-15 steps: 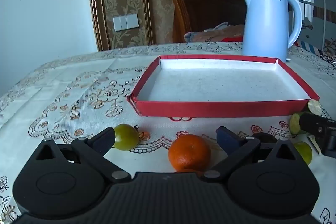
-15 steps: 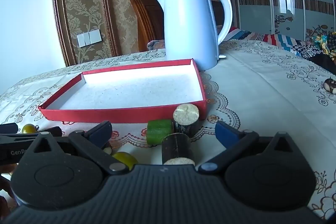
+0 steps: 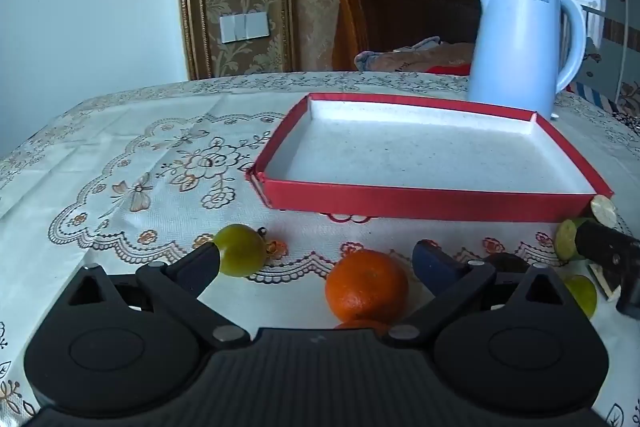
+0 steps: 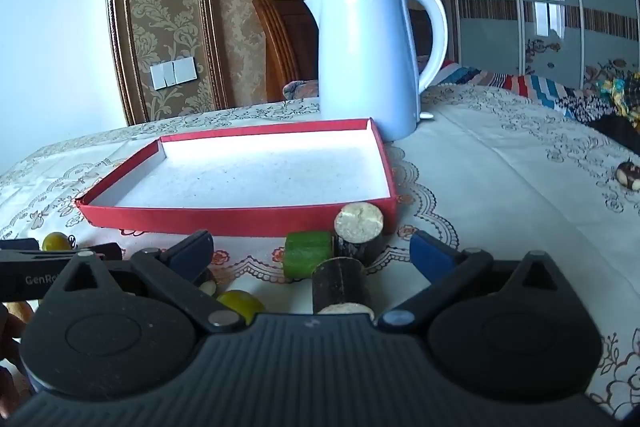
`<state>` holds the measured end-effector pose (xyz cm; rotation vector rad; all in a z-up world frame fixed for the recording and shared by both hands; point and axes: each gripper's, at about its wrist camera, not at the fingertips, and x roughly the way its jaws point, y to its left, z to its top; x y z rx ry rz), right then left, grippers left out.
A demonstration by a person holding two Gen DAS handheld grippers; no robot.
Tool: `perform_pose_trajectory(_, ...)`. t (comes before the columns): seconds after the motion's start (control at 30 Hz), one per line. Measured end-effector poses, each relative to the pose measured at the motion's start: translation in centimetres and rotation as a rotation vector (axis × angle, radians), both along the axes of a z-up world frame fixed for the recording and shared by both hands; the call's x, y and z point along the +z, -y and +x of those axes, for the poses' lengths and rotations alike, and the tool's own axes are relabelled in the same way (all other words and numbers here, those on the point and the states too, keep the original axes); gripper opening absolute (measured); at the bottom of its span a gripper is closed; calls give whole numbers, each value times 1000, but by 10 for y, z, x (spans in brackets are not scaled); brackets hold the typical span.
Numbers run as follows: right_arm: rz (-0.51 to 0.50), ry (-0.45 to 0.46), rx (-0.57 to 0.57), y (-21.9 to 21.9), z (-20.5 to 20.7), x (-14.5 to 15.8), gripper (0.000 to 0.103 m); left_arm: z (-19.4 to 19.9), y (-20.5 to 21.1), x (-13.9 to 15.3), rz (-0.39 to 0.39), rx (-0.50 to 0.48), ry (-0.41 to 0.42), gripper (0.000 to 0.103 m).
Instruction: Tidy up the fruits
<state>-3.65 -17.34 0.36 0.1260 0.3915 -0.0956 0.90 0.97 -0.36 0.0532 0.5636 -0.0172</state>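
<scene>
- tabletop under a cream floral-embroidered cloth; carries everything below
- white electric kettle upright toward the far edge, just behind the tray's far right corner
- red tray with white floor, mid-tabletop; nothing in it; all fruit lies on the cloth along its near side
- left gripper low over the near edge, jaws spread wide, grasping nothing; orange between the fingers, nearer the right one; cannot tell if it touches
- right gripper also low at the near edge, jaws released and wide, holding nothing; its black body shows at the right edge of the left wrist view
- orange on the cloth, near edge, well short of the tray
- two dark cylinders with pale cut ends: one against the tray's near right corner, one nearer, between the right gripper's fingers
- green cylinder piece lying just left of the dark ones, touching or nearly so
- round yellow-green fruit by the left gripper's left fingertip, stem to the right
- yellow-green piece partly hidden by the right gripper's left finger
- small dark nut-like thing toward the right edge; too small to tell
</scene>
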Motion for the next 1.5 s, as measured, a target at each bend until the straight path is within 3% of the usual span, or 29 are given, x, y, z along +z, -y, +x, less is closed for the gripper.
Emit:
perform_pose_trajectory(0.2, 25, -2, 7, 4, -4, -2, 103, 4, -8, -1, -49, 19, -33, 103)
perform_pose_trajectory(1.5, 16, 24, -21, 3, -10, -2, 103, 4, -4, -2, -47, -13, -42, 103)
